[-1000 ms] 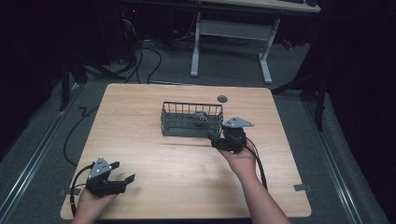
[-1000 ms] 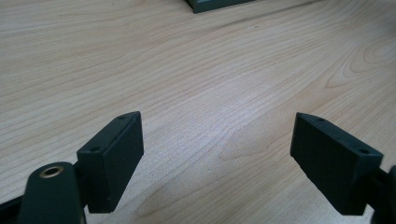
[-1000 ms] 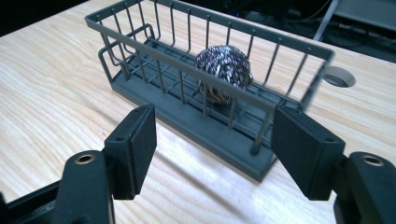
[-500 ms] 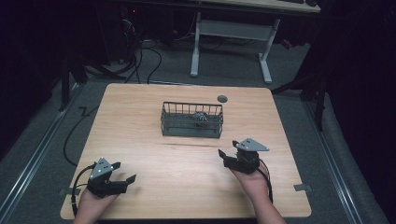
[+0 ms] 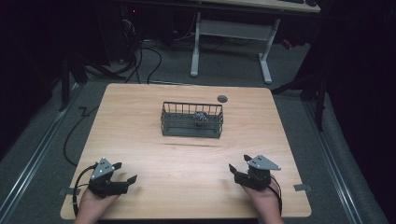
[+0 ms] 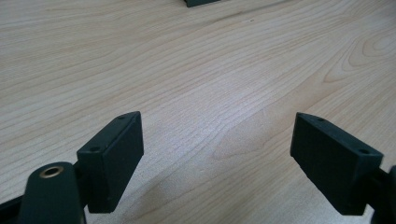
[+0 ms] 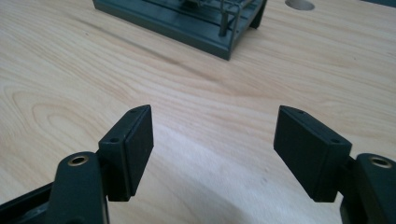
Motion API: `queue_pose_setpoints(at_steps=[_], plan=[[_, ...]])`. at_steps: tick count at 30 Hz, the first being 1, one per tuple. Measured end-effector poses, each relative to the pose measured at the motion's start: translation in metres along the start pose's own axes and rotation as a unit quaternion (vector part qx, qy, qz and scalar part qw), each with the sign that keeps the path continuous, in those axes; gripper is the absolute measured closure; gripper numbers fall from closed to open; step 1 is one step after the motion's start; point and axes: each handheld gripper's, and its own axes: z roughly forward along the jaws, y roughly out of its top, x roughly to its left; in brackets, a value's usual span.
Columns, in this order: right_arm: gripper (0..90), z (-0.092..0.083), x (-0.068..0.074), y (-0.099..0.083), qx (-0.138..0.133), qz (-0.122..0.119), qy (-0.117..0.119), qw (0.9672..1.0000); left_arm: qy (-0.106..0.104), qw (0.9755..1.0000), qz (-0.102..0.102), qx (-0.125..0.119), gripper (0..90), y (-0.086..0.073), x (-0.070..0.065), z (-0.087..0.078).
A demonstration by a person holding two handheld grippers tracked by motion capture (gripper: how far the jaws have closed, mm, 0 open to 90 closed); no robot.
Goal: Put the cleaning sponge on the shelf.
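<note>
High view is showing a dark wire basket (image 5: 192, 119) sitting mid-table, toward the far side, with a small grey crumpled-looking object (image 5: 201, 116) lying inside it near the right end. Both grippers are resting well apart from it at the near edge of the wooden table (image 5: 140, 116): the left gripper (image 5: 125, 173) and the right gripper (image 5: 238, 164) are each standing with jaws apart and nothing between them; the right one's jaws have just been opening wider. What the grey object is made of is too small and dim to tell; judging by its size, it is probably light, and the basket's thin stiff rim looks like the surest place to grip.

Left gripper view is looking along spread jaws over bare wood, with the basket's base corner (image 6: 201, 2) cut off at the top edge.

Right gripper view is showing parted jaws too, with the basket's lower frame (image 7: 187, 21) ahead, its top cropped and its contents hard to make out.
</note>
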Motion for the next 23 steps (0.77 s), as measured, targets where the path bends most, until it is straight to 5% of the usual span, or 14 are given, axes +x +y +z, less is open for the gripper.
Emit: queue_pose_setpoints(at_steps=[7,10,23], plan=[[25.9,-0.019,-0.005,-0.019,-0.001,-0.011,-0.023,0.9997,-0.002,1.0,-0.001,-0.001,18.0,0.0,-0.001,0.0],[24.5,-0.027,-0.008,-0.032,0.001,0.006,-0.029,0.9996,-0.004,1.0,0.004,0.0,17.9,0.001,-0.004,0.001],[23.6,-0.024,-0.008,-0.032,-0.006,0.028,-0.024,0.9993,-0.009,0.9999,0.011,0.003,17.9,0.002,-0.005,0.005]])
